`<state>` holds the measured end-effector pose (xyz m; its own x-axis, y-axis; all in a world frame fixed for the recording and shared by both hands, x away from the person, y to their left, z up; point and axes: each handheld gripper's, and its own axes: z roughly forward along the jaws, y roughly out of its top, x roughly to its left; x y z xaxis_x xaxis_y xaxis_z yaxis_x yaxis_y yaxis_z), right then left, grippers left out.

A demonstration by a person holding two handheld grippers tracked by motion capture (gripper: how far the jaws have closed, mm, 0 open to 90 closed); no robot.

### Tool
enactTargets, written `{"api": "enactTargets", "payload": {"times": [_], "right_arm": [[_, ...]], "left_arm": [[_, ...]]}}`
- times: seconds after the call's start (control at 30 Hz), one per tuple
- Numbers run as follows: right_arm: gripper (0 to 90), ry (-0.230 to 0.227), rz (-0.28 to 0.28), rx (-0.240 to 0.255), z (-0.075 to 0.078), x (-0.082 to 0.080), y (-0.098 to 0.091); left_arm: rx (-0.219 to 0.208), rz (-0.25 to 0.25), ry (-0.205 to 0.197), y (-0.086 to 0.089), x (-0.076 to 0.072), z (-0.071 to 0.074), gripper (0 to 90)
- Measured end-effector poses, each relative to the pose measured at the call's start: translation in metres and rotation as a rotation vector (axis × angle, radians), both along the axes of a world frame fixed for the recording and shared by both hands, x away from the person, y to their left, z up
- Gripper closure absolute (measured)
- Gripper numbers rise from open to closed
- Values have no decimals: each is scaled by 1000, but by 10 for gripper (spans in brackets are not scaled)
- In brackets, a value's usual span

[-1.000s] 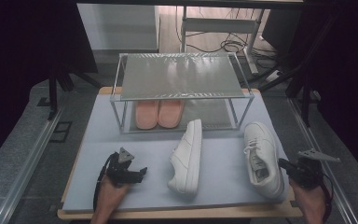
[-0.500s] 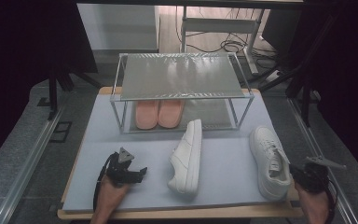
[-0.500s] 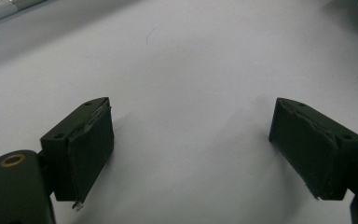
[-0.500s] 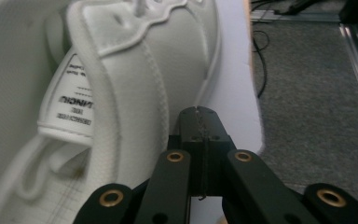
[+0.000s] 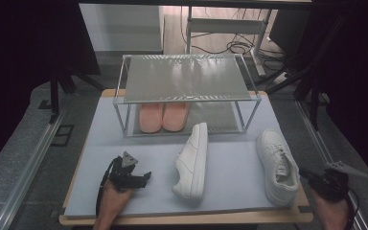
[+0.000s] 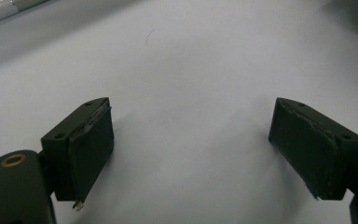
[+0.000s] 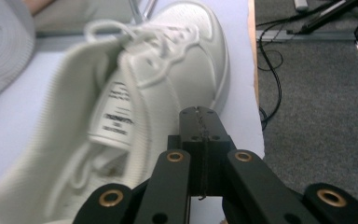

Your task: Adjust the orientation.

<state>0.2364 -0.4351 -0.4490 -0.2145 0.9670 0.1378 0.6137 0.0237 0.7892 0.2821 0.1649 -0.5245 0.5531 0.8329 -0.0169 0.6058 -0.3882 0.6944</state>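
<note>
A white sneaker (image 5: 278,165) stands upright at the right of the blue-grey mat (image 5: 100,143), its opening and laces close up in the right gripper view (image 7: 135,93). My right gripper (image 5: 307,175) sits just off its heel at the table's right front corner. Its jaws are shut (image 7: 200,114) with nothing visible between them, beside the shoe's outer side. A second white sneaker (image 5: 191,163) lies on its side in the middle. My left gripper (image 5: 141,178) rests low on the mat at the front left, open wide over bare mat (image 6: 191,144).
A metal two-tier rack (image 5: 187,79) stands at the back of the mat with a pair of pink slippers (image 5: 163,116) on its lower level. The table's wooden edge (image 7: 254,70) runs right beside the right sneaker, with floor and cables beyond.
The right sneaker has shifted slightly to the right. My right gripper has drawn back rightward toward the table's corner. The left gripper has stayed put.
</note>
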Motion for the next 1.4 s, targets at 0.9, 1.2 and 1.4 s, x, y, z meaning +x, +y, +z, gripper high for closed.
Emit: {"api": "enactTargets", "payload": {"times": [0.9, 1.2, 1.4], "right_arm": [[900, -44, 188, -1, 25, 4, 65], [900, -36, 272, -9, 22, 10, 95], [900, -22, 323, -19, 18, 16, 115]], "left_arm": [[2, -1, 0, 0, 0, 0, 144], [2, -1, -1, 0, 0, 0, 145], [2, -1, -1, 0, 0, 0, 145]]}}
